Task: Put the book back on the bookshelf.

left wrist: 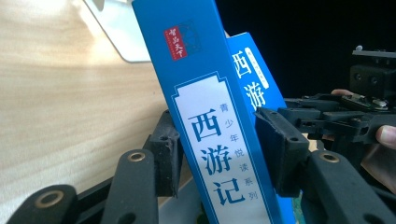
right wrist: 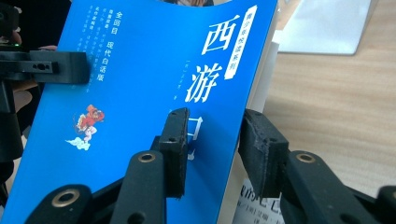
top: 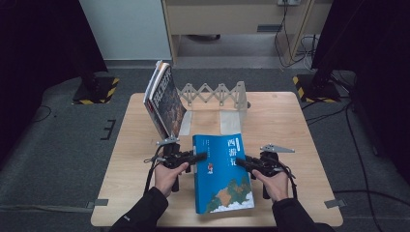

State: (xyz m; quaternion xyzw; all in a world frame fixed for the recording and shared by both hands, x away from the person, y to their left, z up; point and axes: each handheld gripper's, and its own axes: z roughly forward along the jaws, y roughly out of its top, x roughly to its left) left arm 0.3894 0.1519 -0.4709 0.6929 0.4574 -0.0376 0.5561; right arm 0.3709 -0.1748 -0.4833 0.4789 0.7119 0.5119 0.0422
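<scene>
Blue paperback [top: 223, 174] with white Chinese title lettering, raised at its far end off the near middle of the wooden table [top: 290, 121], gripped from both long sides. On the spine edge, left gripper [top: 199, 157] clamped: both black pads pressed against the book, spine label [left wrist: 219, 154] upright between them in the left gripper view. On the opposite, page edge, right gripper [top: 241, 162] likewise clamped, one pad flat on the front cover [right wrist: 140, 93], the other behind on the white page block [right wrist: 261, 79] in the right gripper view. Small cartoon figure [right wrist: 88, 122] printed on the cover just beside that pad. Left hand [top: 167, 176] and right hand [top: 276, 184] in dark sleeves, entering from the near edge of the table. Farther back, at the left, two more books [top: 163, 96] standing tilted, leaning against a white expandable bookend rack [top: 217, 94] with a zigzag lattice. Rack's flat base plates [top: 231, 122] lying on the tabletop just beyond the blue book's far end. Grey carpet [top: 58, 145] around the table, yellow-and-black striped stand feet [top: 96, 91] at both far corners, cables trailing on the floor at the right.
</scene>
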